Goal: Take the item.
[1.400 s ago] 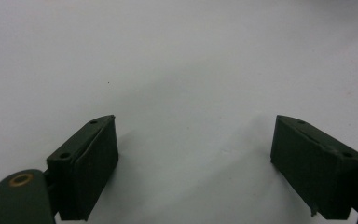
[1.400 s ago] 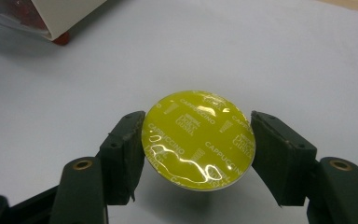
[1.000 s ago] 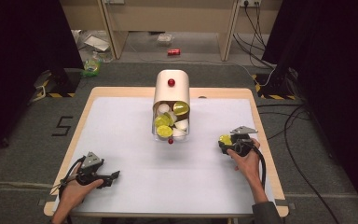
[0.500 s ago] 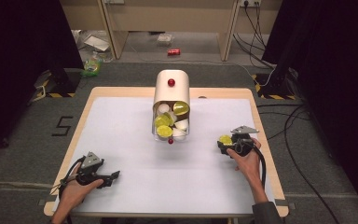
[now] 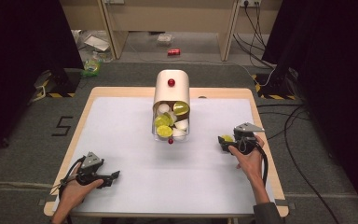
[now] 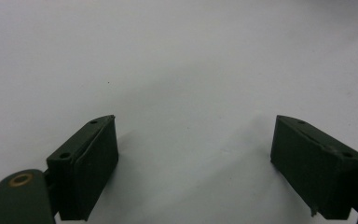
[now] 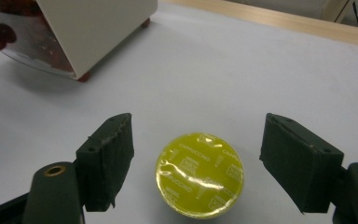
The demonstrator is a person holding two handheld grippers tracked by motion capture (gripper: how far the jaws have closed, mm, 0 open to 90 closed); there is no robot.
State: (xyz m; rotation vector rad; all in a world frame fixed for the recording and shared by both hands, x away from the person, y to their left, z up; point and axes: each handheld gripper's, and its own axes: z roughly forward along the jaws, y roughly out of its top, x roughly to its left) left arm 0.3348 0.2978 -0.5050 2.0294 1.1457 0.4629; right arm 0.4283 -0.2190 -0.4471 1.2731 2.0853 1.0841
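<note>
High view: a cream dispenser box (image 5: 171, 91) is standing at the far middle of the white table (image 5: 121, 121), its open front spilling yellow and white capsules (image 5: 170, 122) into a clear tray. The right gripper (image 5: 225, 141) is resting on the table to the right of the box, with a yellow-lidded capsule (image 5: 227, 138) at its tips. The left gripper (image 5: 113, 176) is lying near the front left corner, well apart from everything, in the person's left hand (image 5: 72, 193).

Left gripper view: both jaws are standing wide apart over bare white tabletop, nothing between them.

Right gripper view: the capsule (image 7: 199, 181) is sitting upright on the table between the two jaws, foil lid up, printed "cappuccino". The jaws have just been opening and are now standing clear of it, with a gap showing on each side; the pads are not pressing. A corner of the box (image 7: 98, 32) and its tray are showing at upper left.

Step in hand, as judged: setting the capsule down on the table apart from the box, or re-gripping it. To do it well, the right gripper should be drawing straight back or up without brushing the rim, so the capsule is not tipping or rolling. If re-gripping, the pads should be closing evenly across the widest part, below the lid's lip.
</note>
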